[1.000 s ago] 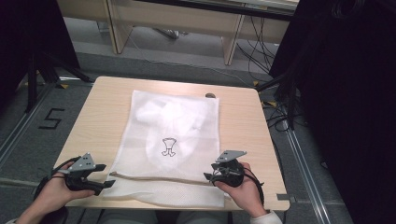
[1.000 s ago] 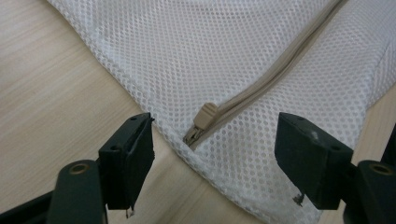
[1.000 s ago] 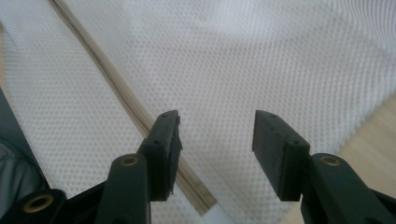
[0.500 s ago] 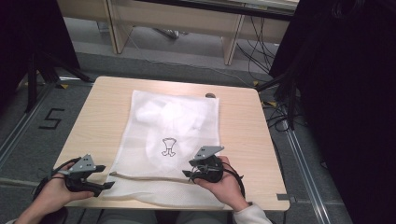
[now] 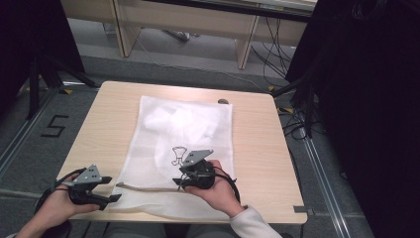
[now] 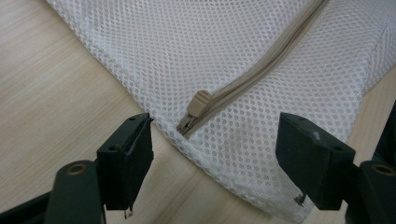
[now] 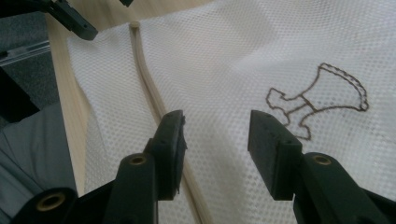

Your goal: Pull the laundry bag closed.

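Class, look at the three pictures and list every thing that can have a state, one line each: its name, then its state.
Mesh bag: lying flat on the table, white contents inside.
Zipper: closed along its visible length.
Zipper pull: at the bag's left end, ungripped.
Left tongs: open, straddling the bag's corner.
Right tongs: open over the mesh beside the zipper, jaws just been closing, nothing gripped.
Table: bearing the bag.

A white mesh bag [image 5: 183, 148] lies flat in the middle of the high view, its long side running from the upper centre down to the lower edge. A lump of white cloth shows through its upper half. A small brown outline emblem [image 5: 178, 154] sits near its centre. A beige zipper [image 5: 148, 186] crosses its lower part from left to right, closed, with the slider [image 6: 198, 103] at the left end.
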The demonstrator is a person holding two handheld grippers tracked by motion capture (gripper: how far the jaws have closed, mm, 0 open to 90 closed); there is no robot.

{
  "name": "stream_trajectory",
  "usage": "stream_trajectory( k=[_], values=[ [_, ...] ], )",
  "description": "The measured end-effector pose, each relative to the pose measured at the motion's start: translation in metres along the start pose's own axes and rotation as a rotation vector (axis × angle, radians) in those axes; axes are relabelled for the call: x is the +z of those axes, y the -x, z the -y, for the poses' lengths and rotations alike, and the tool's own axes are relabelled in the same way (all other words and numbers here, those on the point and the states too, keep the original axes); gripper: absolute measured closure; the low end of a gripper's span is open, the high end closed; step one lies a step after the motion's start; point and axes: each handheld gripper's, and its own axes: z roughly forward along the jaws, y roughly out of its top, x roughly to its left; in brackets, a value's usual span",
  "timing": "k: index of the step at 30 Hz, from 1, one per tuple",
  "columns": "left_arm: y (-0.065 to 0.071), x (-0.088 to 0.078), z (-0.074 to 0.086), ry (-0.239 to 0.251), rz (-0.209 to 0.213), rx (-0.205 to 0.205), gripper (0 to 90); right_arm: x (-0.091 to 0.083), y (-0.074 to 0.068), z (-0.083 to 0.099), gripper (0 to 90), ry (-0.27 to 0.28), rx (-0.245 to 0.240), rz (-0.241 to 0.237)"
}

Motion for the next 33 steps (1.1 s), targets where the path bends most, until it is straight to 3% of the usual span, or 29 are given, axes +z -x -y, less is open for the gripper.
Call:
stream_trajectory(
  k=[2, 3, 6, 8, 10, 11, 18, 22, 33],
  values=[
    [0.0, -0.001, 0.0, -0.006, -0.002, 0.0, 26.7, 0.003, -0.003, -0.003, 57.1, -0.008, -0.003, -0.01],
    [0.0, -0.001, 0.0, -0.006, -0.002, 0.0, 26.7, 0.006, -0.003, -0.005, 57.1, 0.003, -0.027, -0.013],
    [0.001, -0.001, 0.001, -0.001, 0.008, -0.004, 26.7, 0.01, -0.006, -0.009, 57.7, -0.011, -0.013, -0.019],
    [0.002, -0.001, 0.002, 0.001, 0.005, -0.008, 26.6, 0.014, -0.006, -0.012, 57.9, -0.007, -0.04, -0.034],
    [0.003, -0.002, 0.003, -0.002, -0.002, -0.028, 26.6, 0.016, -0.007, -0.015, 57.9, -0.007, -0.046, -0.036],
    [0.003, -0.002, 0.004, 0.0, 0.007, -0.02, 26.5, 0.018, -0.009, -0.018, 57.9, -0.02, -0.03, -0.049],
    [0.004, -0.004, 0.006, -0.007, -0.001, -0.035, 26.5, 0.03, -0.017, -0.027, 57.9, -0.017, -0.063, -0.069],
    [0.004, -0.005, 0.006, -0.007, -0.007, -0.014, 26.5, 0.035, -0.02, -0.034, 57.9, -0.012, -0.084, -0.079],
    [0.005, -0.005, 0.006, -0.004, 0.002, -0.013, 26.5, 0.06, -0.034, -0.054, 59.7, -0.031, -0.107, -0.123]
  ],
)
